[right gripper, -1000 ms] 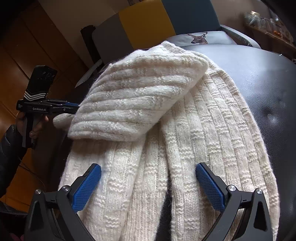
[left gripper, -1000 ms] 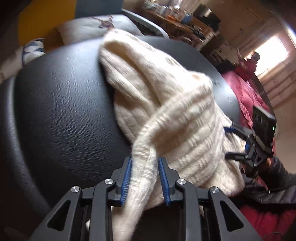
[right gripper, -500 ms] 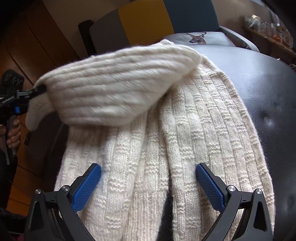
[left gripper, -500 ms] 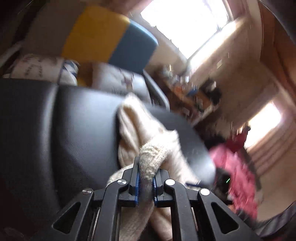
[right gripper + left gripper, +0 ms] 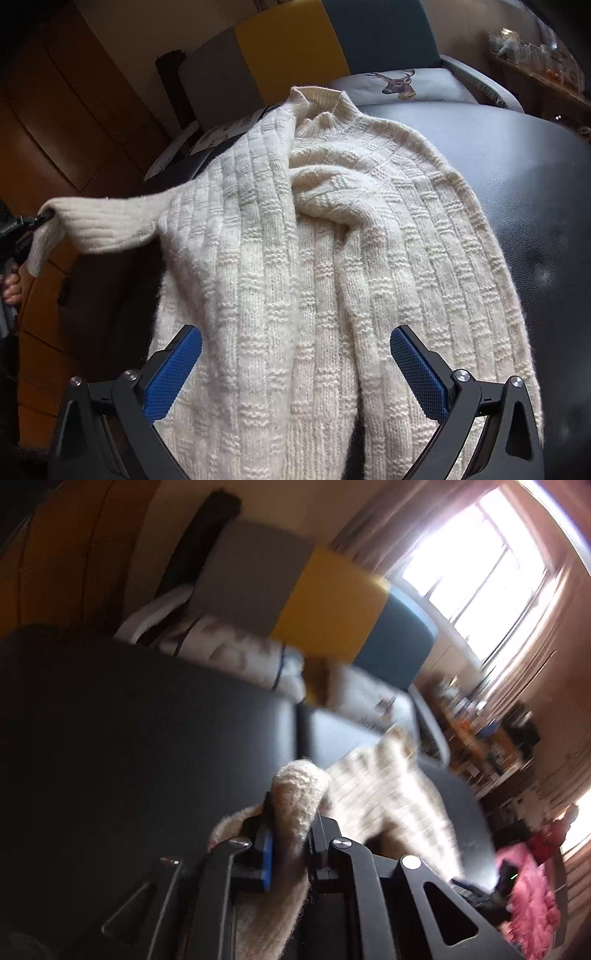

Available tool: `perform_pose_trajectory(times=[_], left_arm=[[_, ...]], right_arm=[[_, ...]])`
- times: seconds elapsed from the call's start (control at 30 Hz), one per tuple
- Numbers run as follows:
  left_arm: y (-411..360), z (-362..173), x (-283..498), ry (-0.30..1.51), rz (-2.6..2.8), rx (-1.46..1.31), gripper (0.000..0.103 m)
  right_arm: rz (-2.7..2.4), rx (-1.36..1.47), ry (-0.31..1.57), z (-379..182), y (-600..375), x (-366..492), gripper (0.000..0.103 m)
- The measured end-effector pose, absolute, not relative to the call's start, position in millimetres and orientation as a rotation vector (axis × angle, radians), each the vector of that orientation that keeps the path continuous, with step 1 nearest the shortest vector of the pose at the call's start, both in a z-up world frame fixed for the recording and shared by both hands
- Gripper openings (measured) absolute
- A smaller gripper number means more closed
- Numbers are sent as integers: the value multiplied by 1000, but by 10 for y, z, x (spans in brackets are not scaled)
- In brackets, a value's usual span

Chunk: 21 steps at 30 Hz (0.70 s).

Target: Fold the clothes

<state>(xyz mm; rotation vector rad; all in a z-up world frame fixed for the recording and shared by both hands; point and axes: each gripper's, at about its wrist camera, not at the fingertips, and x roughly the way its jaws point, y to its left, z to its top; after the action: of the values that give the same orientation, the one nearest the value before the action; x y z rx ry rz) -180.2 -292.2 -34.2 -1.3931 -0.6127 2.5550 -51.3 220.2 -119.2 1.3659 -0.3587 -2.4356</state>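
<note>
The right gripper [image 5: 295,369] is hanging low over the near end of the sweater [image 5: 332,277], and its blue pads [image 5: 173,373] are standing wide apart, gripping nothing. The sweater is lying between and past them on a black padded seat [image 5: 535,166].

The sweater is cream white and thick, knitted in long ribs with little raised blocks going across. It is lying mostly flat with its neck at the far end. The neck is a short ribbed collar [image 5: 321,98] that is standing up a bit. In the middle of the chest the wool is bunching into a soft lump [image 5: 332,192].

One sleeve [image 5: 129,225] is stretching out to the left, off the seat and up in the air. Its ribbed cuff is pinched in the left gripper [image 5: 291,827], whose jaws are opening a little, though the wool is sitting squeezed between the pads (this view is blurry, so the grip may be looser than it looks). A hand [image 5: 9,288] is holding that gripper at the left edge of the right view.

Farther back, a pillow with a deer picture [image 5: 402,86] is lying behind the collar. Behind that, a chair back [image 5: 295,48] in grey, yellow and blue is standing. A bright window [image 5: 476,554] is shining far off.
</note>
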Motion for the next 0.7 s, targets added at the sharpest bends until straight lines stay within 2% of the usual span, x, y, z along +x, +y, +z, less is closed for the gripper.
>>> perform_pose_trajectory(times=[0.13, 0.3, 0.47, 0.7], left_arm=[[-3064, -780, -1804, -618, 2581, -1635, 17], [-3126, -605, -1231, -809, 2537, -1387, 17], [-2414, -567, -841, -877, 2308, -1207, 21], [-1044, -1025, -1022, -780, 1963, -1357, 22]], right_arm=[[-2388, 1382, -415, -1232, 2161, -525, 103], [-2282, 1286, -468, -1089, 2137, -333, 103], [-2209, 1251, -456, -1053, 1975, -123, 103], [-2133, 1279, -367, -1087, 1766, 99, 103]])
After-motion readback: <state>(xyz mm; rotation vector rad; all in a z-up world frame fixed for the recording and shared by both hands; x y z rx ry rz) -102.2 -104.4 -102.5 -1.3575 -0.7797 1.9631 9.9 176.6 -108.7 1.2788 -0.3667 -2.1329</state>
